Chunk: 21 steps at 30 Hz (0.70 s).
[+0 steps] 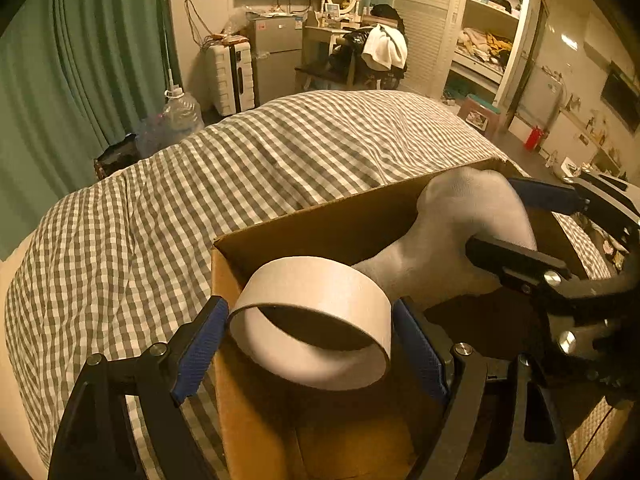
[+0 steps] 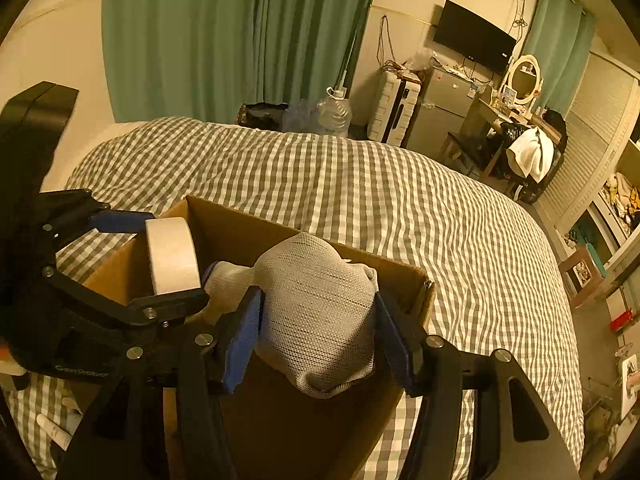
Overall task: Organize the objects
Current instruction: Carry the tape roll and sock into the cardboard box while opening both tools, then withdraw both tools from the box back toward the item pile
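Bedroom setting: a bed covered with a grey-and-white checked quilt point(image 1: 280, 152), its woven fabric lightly rumpled, backed by pleated green curtains point(image 1: 80, 60); on the quilt stands an open cardboard box point(image 1: 256, 400) of plain brown board with straight raw-edged walls. My left gripper point(image 1: 310, 344) holds a tape roll point(image 1: 316, 320), a smooth pale ring with a hollow core, its blue textured pads point(image 1: 200, 352) pressed on opposite sides of the roll, jaws spread about as wide as the ring; the roll hangs over the box's near corner. My right gripper point(image 2: 318, 344) clasps a grey sock bundle point(image 2: 320, 312), a soft rounded lump of fine mesh knit, squeezed between both blue pads above the box opening, jaws roughly half spread. The left wrist view shows the roll's open core and the sock's smoother, paler side bulging past my right fingers point(image 1: 516, 256); it also shows the wardrobe shelves point(image 1: 484, 44). The right wrist view alone shows the sock's perforated knit, the roll's flat outer band point(image 2: 172, 256) seen edge-on, a white knit item point(image 2: 228, 280) lying between roll and sock, and small white tubes point(image 2: 56, 432) on the quilt beside the box
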Each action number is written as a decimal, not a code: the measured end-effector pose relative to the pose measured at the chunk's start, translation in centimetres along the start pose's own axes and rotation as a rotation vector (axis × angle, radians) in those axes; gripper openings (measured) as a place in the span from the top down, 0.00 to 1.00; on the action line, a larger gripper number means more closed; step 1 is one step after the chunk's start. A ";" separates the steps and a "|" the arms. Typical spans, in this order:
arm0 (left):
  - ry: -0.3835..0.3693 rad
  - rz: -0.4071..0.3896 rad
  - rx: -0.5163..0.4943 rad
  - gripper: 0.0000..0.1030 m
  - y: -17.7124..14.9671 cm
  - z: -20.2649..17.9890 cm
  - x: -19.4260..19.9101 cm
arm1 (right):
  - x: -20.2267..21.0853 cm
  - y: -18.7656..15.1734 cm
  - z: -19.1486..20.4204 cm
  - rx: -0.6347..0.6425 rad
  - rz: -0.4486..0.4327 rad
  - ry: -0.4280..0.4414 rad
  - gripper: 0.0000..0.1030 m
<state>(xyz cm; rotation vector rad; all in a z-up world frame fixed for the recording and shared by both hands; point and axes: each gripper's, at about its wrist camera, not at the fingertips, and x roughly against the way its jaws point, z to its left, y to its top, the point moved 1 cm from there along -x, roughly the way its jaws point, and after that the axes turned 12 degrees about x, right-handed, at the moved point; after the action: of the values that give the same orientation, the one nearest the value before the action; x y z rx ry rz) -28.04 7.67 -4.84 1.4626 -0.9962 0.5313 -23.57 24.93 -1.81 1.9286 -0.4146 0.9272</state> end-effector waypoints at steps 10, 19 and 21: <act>-0.015 0.006 0.062 0.05 -0.1 0.6 4.0 | 4.6 0.9 0.0 -0.025 -0.083 0.008 0.18; 0.006 -0.114 0.061 0.04 -0.9 -0.3 12.5 | 12.6 1.2 0.7 -0.015 -0.182 0.007 0.13; 0.024 -0.146 0.049 0.04 -1.6 -0.7 14.8 | 14.6 1.2 1.6 0.000 -0.204 0.002 0.13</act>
<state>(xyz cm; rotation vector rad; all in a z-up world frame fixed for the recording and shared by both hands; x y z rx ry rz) -18.83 4.19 6.36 1.5558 -0.8556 0.4693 -13.92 24.16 9.36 1.9287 -0.2121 0.7954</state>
